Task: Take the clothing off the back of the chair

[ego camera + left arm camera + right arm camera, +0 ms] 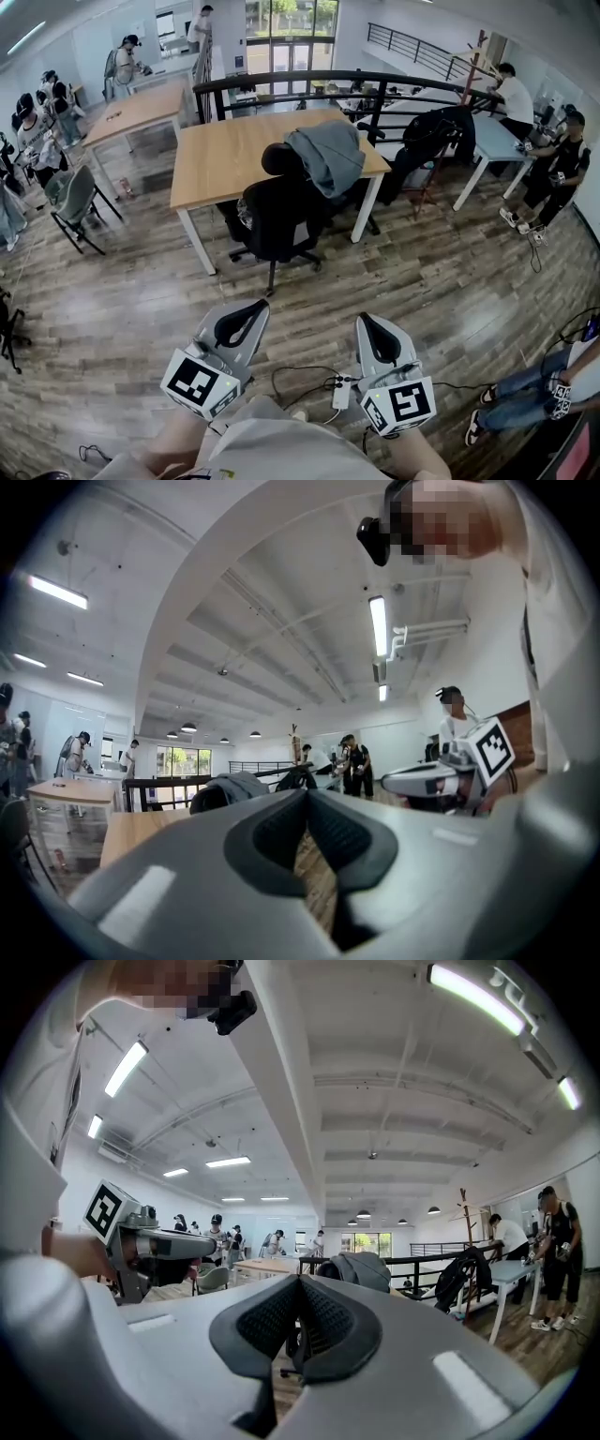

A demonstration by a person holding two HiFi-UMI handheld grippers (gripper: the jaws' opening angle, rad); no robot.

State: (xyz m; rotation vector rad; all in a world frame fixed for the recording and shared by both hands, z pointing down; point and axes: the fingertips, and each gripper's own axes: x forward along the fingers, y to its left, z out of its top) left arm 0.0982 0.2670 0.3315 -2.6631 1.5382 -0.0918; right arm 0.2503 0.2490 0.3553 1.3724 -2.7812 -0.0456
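A grey garment [326, 153] hangs over the back of a black office chair [278, 217] pushed up to a wooden table [220, 155], seen in the head view's middle. The same garment [230, 786] shows small in the left gripper view and as a grey garment [361, 1268] in the right gripper view. My left gripper [253, 305] and right gripper [364, 319] are both held low and near me, well short of the chair. Both point level toward it. Each one's jaws are shut with nothing between them.
A dark jacket hangs on a second chair [433, 134] at the right by a light blue table [494, 139]. A black railing [356, 82] runs behind the wooden table. People stand at the left [36, 127] and right [558, 169]. Cables [309, 380] lie on the wooden floor near my feet.
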